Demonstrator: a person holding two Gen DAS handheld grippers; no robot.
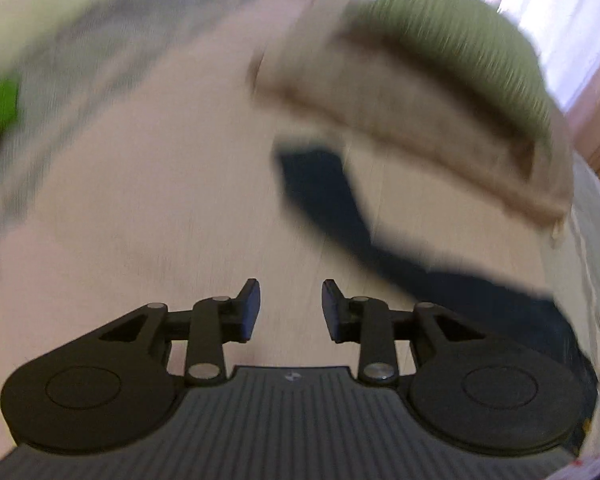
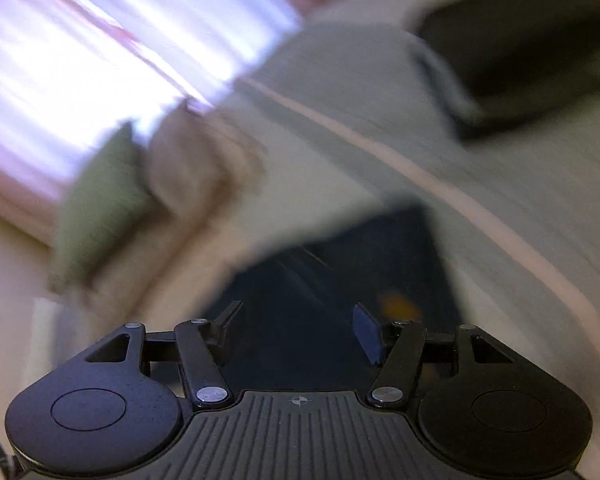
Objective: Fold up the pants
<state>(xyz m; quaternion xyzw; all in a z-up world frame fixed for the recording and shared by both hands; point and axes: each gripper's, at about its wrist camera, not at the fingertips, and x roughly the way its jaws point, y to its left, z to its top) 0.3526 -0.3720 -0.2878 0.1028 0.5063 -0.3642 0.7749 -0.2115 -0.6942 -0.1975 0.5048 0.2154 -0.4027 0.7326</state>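
Left gripper point(image 1: 290, 308) over bare bedding point(image 1: 160, 200); right gripper point(image 2: 298, 330) over pants point(image 2: 340, 264).

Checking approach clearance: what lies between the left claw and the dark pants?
Only bare pale bedding; the left wrist view shows the open left claw empty, with the dark pants ahead to its right.

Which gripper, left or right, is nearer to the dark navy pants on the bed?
Right. The right gripper is open with the navy pants directly ahead between its fingers. The left gripper, also open, faces bare sheet, with the pants off to its right.
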